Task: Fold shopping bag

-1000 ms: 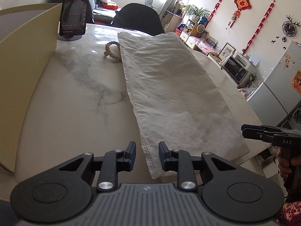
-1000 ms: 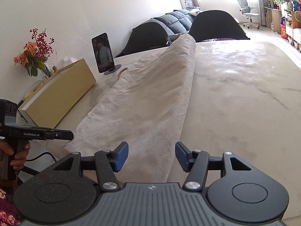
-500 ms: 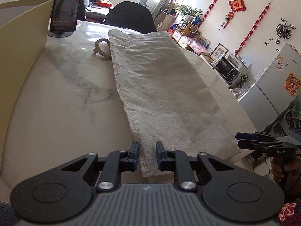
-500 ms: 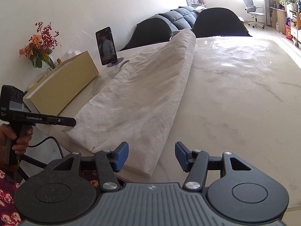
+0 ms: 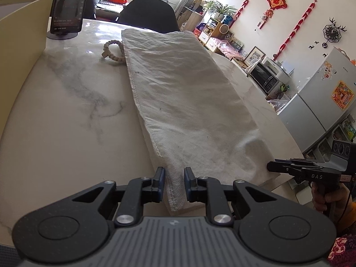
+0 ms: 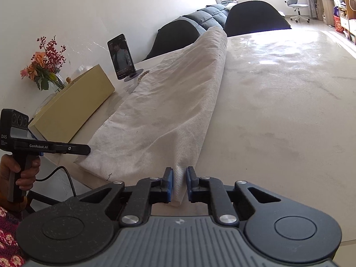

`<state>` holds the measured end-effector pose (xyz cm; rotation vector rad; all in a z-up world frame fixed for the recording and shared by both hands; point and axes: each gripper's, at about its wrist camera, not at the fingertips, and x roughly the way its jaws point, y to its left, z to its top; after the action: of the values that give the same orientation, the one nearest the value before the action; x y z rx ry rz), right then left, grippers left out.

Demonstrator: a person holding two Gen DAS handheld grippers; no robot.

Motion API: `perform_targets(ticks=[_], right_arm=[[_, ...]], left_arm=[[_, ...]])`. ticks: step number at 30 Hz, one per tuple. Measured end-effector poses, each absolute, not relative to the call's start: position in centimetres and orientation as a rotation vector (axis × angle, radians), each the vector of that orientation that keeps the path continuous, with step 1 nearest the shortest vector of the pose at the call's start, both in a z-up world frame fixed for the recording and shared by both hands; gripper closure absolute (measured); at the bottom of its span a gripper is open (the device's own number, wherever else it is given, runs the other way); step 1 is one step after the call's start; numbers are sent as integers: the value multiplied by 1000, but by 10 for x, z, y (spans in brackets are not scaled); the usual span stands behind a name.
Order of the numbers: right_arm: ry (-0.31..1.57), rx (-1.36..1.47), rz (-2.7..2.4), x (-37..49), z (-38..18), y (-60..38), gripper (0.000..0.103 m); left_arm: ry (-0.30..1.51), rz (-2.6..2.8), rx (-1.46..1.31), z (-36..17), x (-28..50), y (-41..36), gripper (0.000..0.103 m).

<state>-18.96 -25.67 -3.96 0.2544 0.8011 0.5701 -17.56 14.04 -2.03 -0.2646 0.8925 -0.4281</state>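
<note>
The left hand-held gripper (image 5: 174,184) has its two blue-padded fingers on each side of the near left corner of the shopping bag (image 5: 189,102). A narrow gap is visible between the pads and the cloth, so it is partly closed around the corner but not yet pressing it. The right hand-held gripper (image 6: 178,183) stands in the same way at the near right corner of the bag, where the folded edge rises between its fingers; its pads are very close to the fabric, and I cannot tell if they already pinch it. In the left wrist view the right hand-held gripper appears from the side, held by a hand (image 5: 327,197) just beyond the desk edge.

The shopping bag is a long pale woven bag that lies flat on the marble desk (image 5: 66,115), and its near end hangs a little over the desk edge. It stretches away toward a dark chair (image 5: 149,13). Beside its far left edge lies a bead bracelet (image 5: 112,51), touching the bag. Farther left stands a phone (image 5: 67,4) on a round stand, and a yellow box (image 6: 75,106) lies along the left edge of the desk. Behind the box is a vase with flowers (image 6: 44,66).
</note>
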Motion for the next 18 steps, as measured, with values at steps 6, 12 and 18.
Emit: perform_targets(ticks=[6,12,18], right_arm=[[798,268,583,-191,-41,-258,81],[748,212,560,-189,-25,-259,60],[689,154,539,-172,-8,-255,61]], left_arm=[[872,-392,-271,-18,-172,147,85],[812,-428,-229,-6,-166,134,85],[771,-485,-133,5,-154,106,84]])
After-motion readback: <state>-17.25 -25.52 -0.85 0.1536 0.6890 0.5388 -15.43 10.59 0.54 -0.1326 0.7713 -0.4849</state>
